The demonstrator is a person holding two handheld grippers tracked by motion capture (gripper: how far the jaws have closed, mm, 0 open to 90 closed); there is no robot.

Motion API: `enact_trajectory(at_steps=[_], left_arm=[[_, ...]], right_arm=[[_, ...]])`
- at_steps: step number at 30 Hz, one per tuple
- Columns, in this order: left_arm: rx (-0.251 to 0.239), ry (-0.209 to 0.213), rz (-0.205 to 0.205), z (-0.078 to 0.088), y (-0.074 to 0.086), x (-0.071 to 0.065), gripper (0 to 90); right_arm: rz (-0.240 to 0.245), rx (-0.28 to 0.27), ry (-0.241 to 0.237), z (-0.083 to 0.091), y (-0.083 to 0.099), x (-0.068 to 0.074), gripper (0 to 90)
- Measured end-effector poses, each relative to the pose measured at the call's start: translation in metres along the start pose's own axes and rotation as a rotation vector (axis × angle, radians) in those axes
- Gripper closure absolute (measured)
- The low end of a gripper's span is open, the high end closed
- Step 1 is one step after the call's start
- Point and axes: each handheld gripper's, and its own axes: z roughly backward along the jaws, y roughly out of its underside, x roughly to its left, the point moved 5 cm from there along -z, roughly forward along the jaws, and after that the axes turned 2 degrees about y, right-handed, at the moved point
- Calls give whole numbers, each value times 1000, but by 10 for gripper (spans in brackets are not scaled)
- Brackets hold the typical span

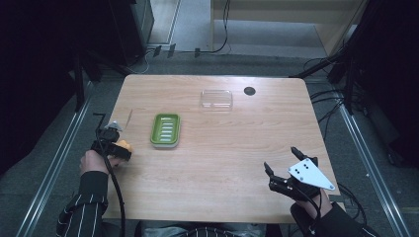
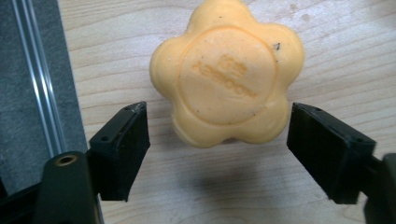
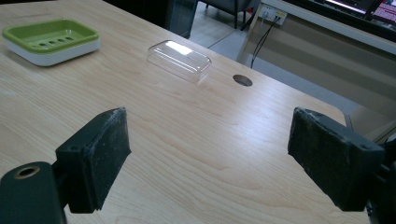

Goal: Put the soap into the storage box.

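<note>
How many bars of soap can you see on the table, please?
1. The orange flower-shaped soap lies on the table near its left edge, between the pads of the left claw, left of the green soap dish.

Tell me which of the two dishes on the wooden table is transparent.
The clear plastic rectangular dish, lying near the table's far edge beside the dark round hole. The other one, the green soap dish with a white base, is opaque and has drain slots.

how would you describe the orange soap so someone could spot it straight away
Start at the wooden table and go to its left edge, left of the green soap dish. The orange soap lies there between the left gripper jaws. It alone is flower-shaped, with lettering pressed into its top.
</note>
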Motion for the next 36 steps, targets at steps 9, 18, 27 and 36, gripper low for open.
enact_trajectory(at_steps=[9,18,27,36], left_arm=[[-9,3,-40,1,2,-1,390],[8,19,-61,2,5,0,393],[43,37,-29,-1,4,1,280],[57,37,-38,-5,-2,2,328]], right_arm=[[3,-1,1,0,0,0,134],[2,-3,1,0,0,0,134],[4,-3,2,0,0,0,134],[6,-1,1,-1,0,1,135]])
